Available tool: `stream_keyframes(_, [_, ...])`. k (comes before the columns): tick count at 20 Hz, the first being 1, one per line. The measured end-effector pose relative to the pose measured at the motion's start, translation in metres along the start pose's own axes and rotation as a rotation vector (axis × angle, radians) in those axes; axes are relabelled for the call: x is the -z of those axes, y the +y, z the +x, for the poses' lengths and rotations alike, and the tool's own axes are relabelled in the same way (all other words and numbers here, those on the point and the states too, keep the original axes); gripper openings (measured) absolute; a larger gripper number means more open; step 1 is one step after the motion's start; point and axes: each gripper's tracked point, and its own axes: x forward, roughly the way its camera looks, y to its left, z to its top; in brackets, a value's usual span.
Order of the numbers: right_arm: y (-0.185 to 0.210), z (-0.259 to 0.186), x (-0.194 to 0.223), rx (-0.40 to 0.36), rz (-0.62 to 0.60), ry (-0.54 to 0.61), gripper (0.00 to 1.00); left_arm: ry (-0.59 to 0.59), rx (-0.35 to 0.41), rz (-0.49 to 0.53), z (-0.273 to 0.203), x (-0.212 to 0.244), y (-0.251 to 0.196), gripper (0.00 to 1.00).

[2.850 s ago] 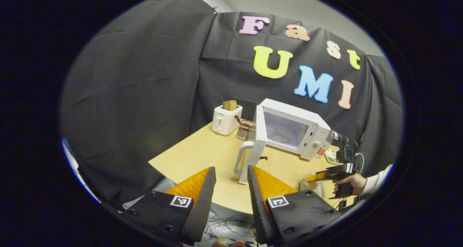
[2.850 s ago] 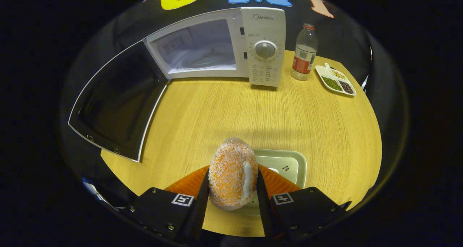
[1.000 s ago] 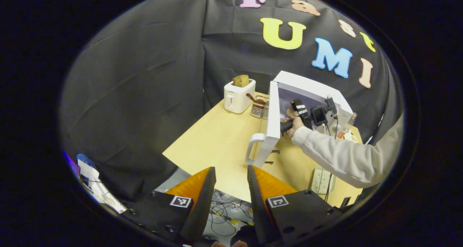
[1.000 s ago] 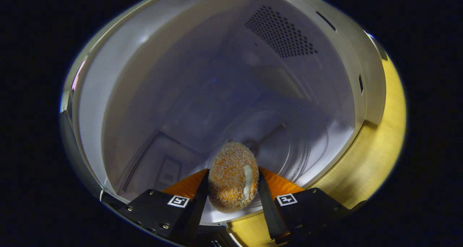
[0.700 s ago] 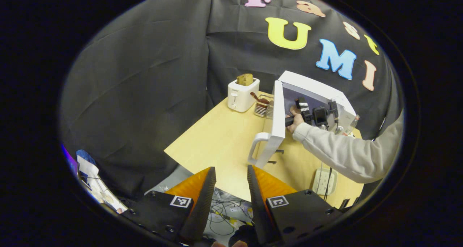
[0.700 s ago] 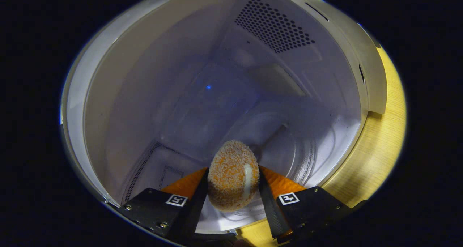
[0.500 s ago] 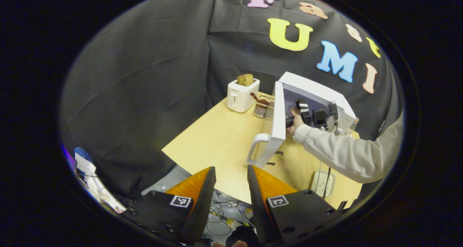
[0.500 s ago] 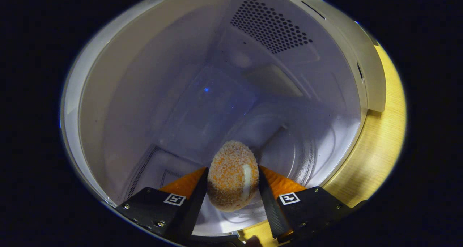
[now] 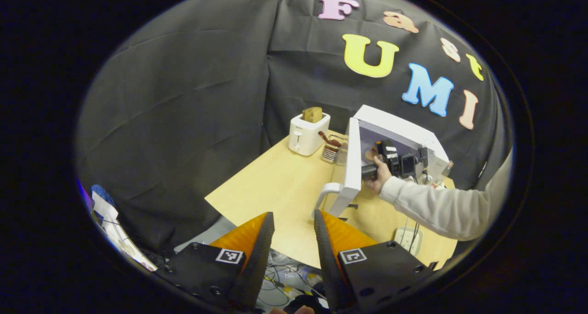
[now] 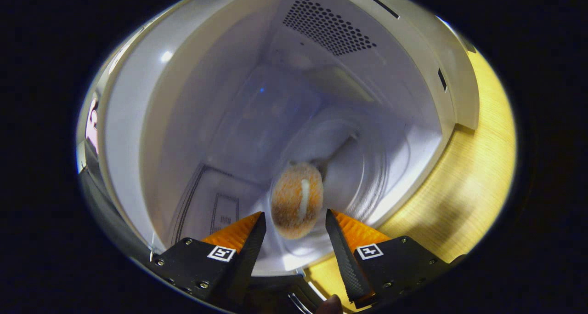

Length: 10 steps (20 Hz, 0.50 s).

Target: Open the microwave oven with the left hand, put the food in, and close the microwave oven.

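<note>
The food point(image 10: 296, 199), a round orange crumb-coated piece, lies on the glass turntable point(image 10: 367, 167) inside the white microwave point(image 10: 151, 121). My right gripper point(image 10: 294, 219) is open just in front of it, fingers apart and touching nothing. In the left gripper view the microwave point(image 9: 399, 130) stands at the table's back with its door point(image 9: 353, 162) swung wide open, and a hand holds the right gripper point(image 9: 390, 155) at the cavity's mouth. My left gripper point(image 9: 291, 222) is open, with nothing in it, off the table's near edge, short of the door handle point(image 9: 324, 196).
A white toaster point(image 9: 308, 132) with a bread slice and a small wire rack point(image 9: 331, 151) stand left of the microwave on the wooden table point(image 9: 275, 185). A grey sleeve point(image 9: 432, 206) reaches across the table's right side above a power strip point(image 9: 406, 235). Cables lie on the floor below.
My right gripper carried the food into the microwave, let go of it and drew back a little. The left gripper stayed open and barely shifted.
</note>
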Motion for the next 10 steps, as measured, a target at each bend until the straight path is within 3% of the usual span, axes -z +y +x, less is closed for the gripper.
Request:
stream_keyframes(2, [-0.012,-0.025,0.018,0.006,-0.061,0.114,0.87,-0.022,0.008,-0.017,0.002,-0.003,0.007,0.58])
stream_keyframes(3, [-0.020,-0.042,0.023,-0.003,-0.080,0.153,1.00,-0.043,0.022,-0.026,0.002,-0.008,0.008,0.62])
stream_keyframes(4, [-0.021,-0.060,0.017,-0.028,-0.088,0.165,0.98,-0.062,0.039,-0.030,0.006,-0.012,0.008,0.66])
stream_keyframes(5, [-0.024,-0.075,0.010,-0.031,-0.092,0.169,0.98,-0.075,0.054,-0.030,0.011,-0.012,0.011,0.58])
stream_keyframes(6, [-0.032,-0.095,0.008,-0.029,-0.094,0.195,0.98,-0.078,0.072,-0.028,0.018,-0.013,0.013,0.66])
stream_keyframes(8, [-0.038,-0.138,0.002,-0.044,-0.104,0.238,0.97,-0.092,0.129,-0.020,0.040,-0.014,0.011,0.58])
stream_keyframes(9, [-0.040,-0.161,0.000,-0.045,-0.128,0.257,0.97,-0.097,0.162,-0.014,0.052,-0.018,0.011,0.66])
stream_keyframes(10, [-0.042,-0.184,-0.005,-0.051,-0.151,0.260,0.98,-0.090,0.189,-0.008,0.065,-0.020,0.011,0.66])
